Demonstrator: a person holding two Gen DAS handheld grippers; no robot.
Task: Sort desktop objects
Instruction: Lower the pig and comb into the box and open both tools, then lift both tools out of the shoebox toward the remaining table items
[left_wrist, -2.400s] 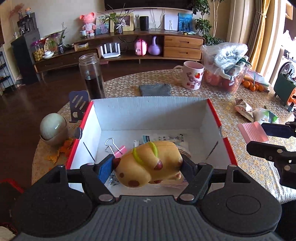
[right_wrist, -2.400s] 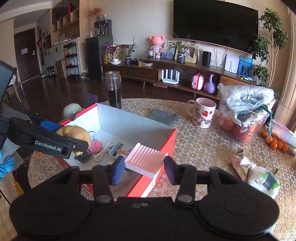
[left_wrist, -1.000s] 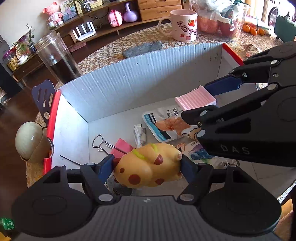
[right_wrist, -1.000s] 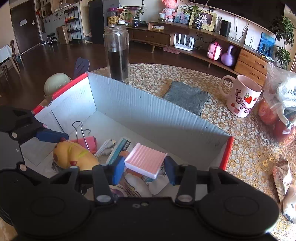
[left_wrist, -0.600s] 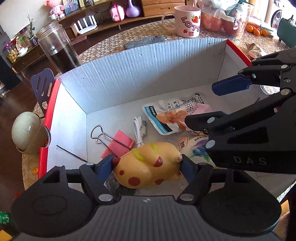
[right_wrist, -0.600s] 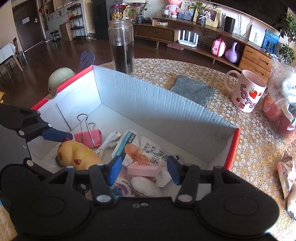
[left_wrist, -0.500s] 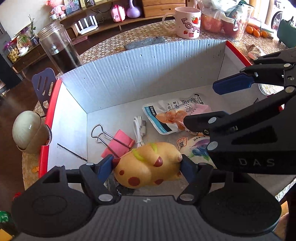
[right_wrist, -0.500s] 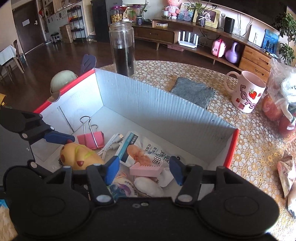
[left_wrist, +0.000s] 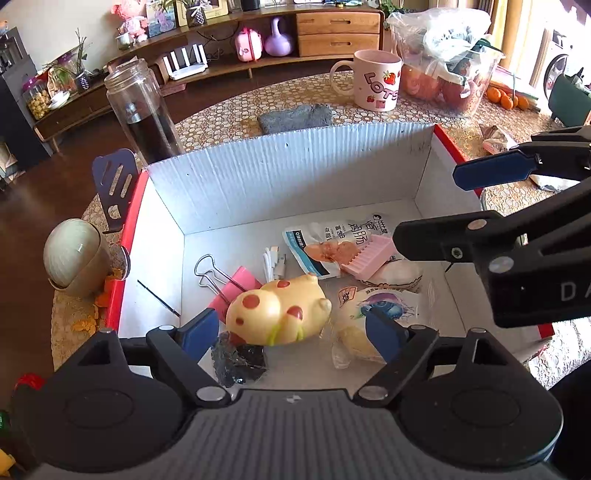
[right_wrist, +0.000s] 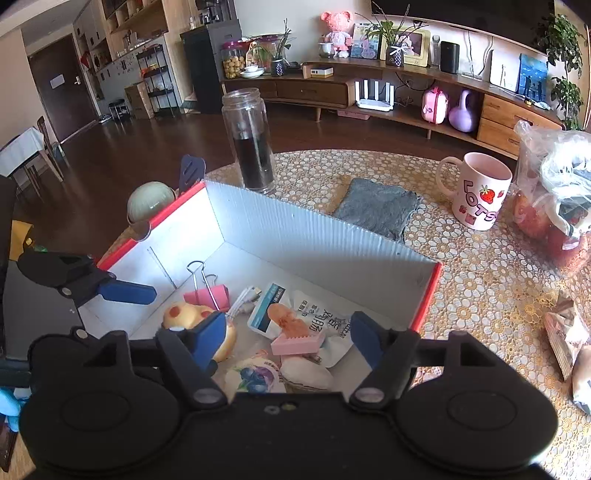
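the left claw (left_wrist: 291, 334) has just been opening; its blue pads stand clear of the yellow spotted toy (left_wrist: 279, 312), which lies on the floor of the red-edged box (left_wrist: 295, 184). beside it lie a pink binder clip (left_wrist: 229, 282), a snack packet (left_wrist: 325, 243) and a pink ridged block (left_wrist: 367, 254). the right claw (left_wrist: 454, 206) hangs open over the box's right side. behind, on the worktop (left_wrist: 443, 122), stands a pink mug (left_wrist: 376, 85).
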